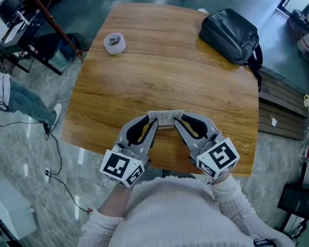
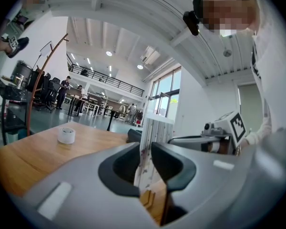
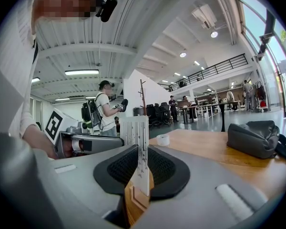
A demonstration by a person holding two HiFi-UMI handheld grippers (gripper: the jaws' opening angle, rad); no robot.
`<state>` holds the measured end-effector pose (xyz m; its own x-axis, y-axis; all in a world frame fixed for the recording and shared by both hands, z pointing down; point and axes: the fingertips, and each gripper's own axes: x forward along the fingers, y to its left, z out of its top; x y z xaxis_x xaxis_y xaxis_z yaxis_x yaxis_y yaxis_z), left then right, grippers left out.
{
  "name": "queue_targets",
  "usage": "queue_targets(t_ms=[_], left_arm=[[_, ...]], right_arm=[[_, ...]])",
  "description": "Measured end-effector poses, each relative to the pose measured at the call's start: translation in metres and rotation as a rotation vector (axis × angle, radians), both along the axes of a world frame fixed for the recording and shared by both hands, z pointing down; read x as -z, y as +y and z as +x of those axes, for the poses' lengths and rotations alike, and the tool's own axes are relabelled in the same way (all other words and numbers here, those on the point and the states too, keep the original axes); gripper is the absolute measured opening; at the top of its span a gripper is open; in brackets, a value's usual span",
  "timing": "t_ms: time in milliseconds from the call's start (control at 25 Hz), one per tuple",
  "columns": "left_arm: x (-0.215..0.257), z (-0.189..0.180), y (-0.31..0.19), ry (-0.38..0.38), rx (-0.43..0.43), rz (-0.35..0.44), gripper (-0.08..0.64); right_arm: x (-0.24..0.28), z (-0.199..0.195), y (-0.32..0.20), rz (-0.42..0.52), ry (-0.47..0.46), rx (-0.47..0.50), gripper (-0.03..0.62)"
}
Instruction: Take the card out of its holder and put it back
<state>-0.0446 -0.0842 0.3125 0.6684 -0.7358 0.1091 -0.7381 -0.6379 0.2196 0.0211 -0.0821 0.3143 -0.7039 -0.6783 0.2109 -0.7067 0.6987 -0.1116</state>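
Grip check: left gripper (image 1: 153, 123) jaws nearly closed, pinching left end of card holder (image 1: 166, 118), right gripper (image 1: 178, 122) likewise on right end (sliding end unclear); should pull apart straight, level.

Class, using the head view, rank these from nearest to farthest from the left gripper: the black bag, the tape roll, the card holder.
1. Card holder: pinched in the left gripper, at the near edge of the table.
2. Tape roll: far left side of the table.
3. Black bag: far right corner.
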Motion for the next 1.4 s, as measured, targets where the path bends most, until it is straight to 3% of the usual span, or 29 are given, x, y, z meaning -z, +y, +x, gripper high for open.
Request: queue_targets(t_ms=[560,1400], left_arm=[[-0.039,-0.001,-0.017,0.028,0.005,-0.097,0.071],[-0.063,-0.002,-0.021,0.037,0.013,-0.118,0.071]], right_arm=[[-0.039,-0.001,-0.02,-0.068,0.028,0.033,0.063],[-0.066,-0.001,-0.026,-0.104,0.018,0.077,0.064]])
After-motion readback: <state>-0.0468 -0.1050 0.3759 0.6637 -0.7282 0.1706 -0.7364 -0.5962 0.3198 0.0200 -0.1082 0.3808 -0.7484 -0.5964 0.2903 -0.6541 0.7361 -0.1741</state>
